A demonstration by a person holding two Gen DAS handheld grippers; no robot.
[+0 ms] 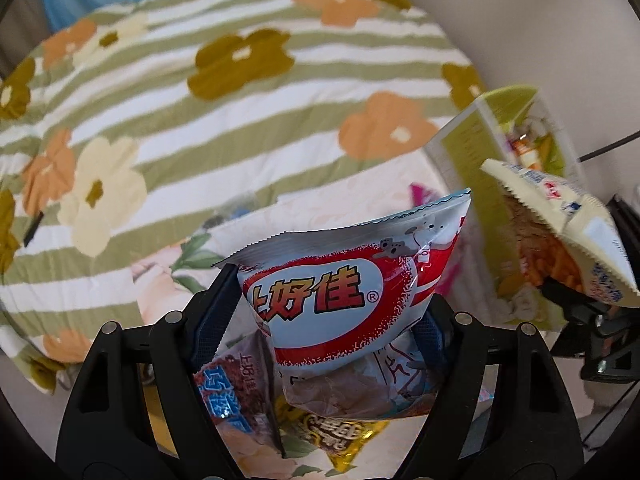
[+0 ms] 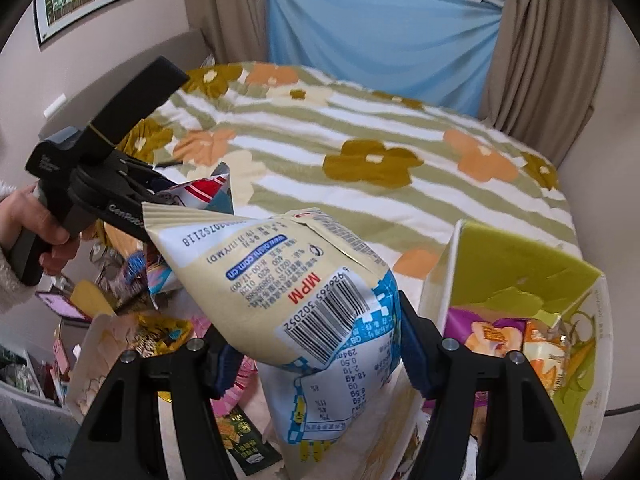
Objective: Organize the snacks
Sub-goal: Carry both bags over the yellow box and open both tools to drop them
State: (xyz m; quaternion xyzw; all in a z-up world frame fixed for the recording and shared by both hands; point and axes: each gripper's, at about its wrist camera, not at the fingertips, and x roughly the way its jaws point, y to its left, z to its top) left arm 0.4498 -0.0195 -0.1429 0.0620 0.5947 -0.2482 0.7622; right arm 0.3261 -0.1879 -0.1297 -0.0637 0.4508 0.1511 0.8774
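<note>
My left gripper (image 1: 332, 296) is shut on a red, white and pale-blue snack bag (image 1: 320, 280), holding it above the loose snacks. The right wrist view shows that same gripper (image 2: 168, 200) at the left, with a corner of the red bag (image 2: 208, 192) showing. A cream and blue snack bag (image 2: 304, 288), its barcode facing the camera, is clamped in my right gripper (image 2: 320, 356). That bag (image 1: 560, 236) also hangs at the right edge of the left wrist view. A green-lined box (image 2: 520, 264) to the right of the cream bag holds purple and orange snack packs (image 2: 500, 332).
Loose packs lie below the grippers: a brown chocolate pack (image 1: 236, 384), a yellow pack (image 1: 344, 444) and a dark green pack (image 2: 244, 440). A pale cardboard box (image 2: 96, 360) stands at the left. A bed with a flowered striped quilt (image 2: 360, 152) lies behind. A hand (image 2: 36, 216) holds the left gripper.
</note>
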